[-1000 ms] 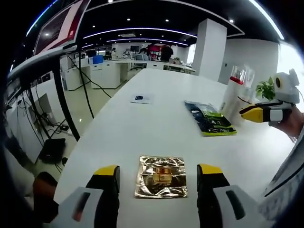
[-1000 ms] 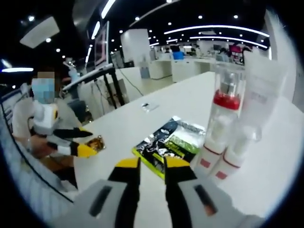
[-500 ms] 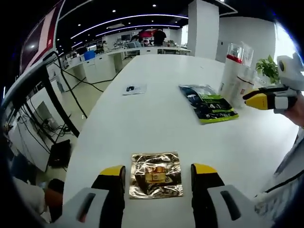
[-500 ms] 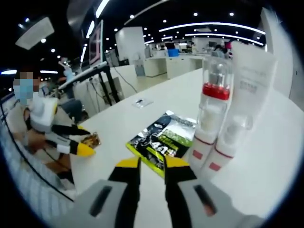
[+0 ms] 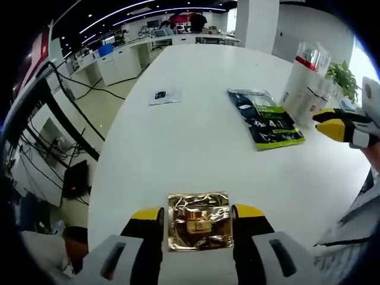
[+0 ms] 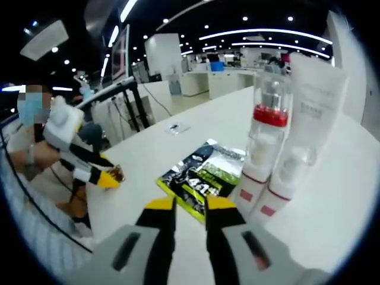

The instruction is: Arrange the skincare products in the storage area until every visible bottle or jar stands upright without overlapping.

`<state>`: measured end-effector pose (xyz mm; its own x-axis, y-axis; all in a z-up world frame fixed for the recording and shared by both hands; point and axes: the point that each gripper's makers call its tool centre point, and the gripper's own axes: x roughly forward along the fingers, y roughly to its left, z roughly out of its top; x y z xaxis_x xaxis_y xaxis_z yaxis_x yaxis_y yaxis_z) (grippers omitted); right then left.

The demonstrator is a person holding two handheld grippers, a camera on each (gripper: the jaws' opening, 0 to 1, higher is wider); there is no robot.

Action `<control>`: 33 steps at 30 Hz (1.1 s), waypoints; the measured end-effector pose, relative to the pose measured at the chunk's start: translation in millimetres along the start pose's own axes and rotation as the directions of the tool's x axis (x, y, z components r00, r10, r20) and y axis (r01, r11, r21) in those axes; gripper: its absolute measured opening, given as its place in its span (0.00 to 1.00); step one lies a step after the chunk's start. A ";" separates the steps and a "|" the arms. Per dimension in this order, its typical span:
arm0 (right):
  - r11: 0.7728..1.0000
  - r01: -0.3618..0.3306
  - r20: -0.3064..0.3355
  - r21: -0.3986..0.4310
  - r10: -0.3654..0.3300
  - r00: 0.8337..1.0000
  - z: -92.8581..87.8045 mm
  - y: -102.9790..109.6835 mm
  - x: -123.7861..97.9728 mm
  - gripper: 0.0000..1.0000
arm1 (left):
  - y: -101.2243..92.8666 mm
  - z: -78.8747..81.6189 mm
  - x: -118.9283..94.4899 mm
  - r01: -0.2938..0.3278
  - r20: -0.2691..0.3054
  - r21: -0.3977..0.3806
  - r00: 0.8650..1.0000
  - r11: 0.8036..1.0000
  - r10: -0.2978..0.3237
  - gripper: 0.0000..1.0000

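A gold foil sachet [image 5: 199, 219] lies flat on the white table [image 5: 190, 148], between the fingers of my open left gripper [image 5: 198, 212], one finger at each side edge. In the right gripper view the left gripper [image 6: 98, 176] tips down onto that gold sachet [image 6: 117, 174]. My right gripper [image 6: 190, 205] hovers over the table with a narrow gap between its jaws and nothing in it. Just right of it stand a clear pump bottle with a red band [image 6: 270, 122], a white tube [image 6: 317, 95] and a small white bottle [image 6: 285, 178], all upright.
A black-and-green packet [image 5: 265, 117] lies flat mid-table, beside the bottles [image 5: 309, 80]. A small sachet [image 5: 164, 95] lies further away. My right gripper [image 5: 339, 126] enters from the right. A person [image 6: 35, 148] sits at the table's near edge. A potted plant [image 5: 344, 74] stands behind.
The left gripper has tipped down and come closer over the gold sachet, its jaws narrowing slightly around it. The right gripper has hardly moved.
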<state>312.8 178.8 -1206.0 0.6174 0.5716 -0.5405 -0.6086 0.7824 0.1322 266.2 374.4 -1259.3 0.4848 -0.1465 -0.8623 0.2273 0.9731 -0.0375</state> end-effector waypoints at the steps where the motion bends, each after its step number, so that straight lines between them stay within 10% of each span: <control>1: 1.000 -0.001 -0.002 0.000 0.001 1.000 -0.4 0.1 0.1 0.17 | -0.2 0.0 0.0 0.001 -0.004 0.001 1.000 1.000 -0.001 0.46; 15: 1.000 0.008 0.000 -0.005 -0.008 1.000 -0.1 -7.2 -7.5 0.17 | 2.1 -2.1 1.6 0.011 -0.079 0.028 0.997 1.000 -0.009 0.42; 33: 0.999 -0.042 0.056 -0.014 0.043 0.998 20.8 6.6 1.6 0.17 | 0.9 16.7 -11.6 0.006 0.008 0.016 1.000 1.000 -0.006 0.40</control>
<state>320.2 190.0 -1188.7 0.6178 0.6174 -0.4869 -0.6411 0.7541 0.1428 274.9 374.0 -1240.9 0.4898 -0.1539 -0.8581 0.2436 0.9692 -0.0348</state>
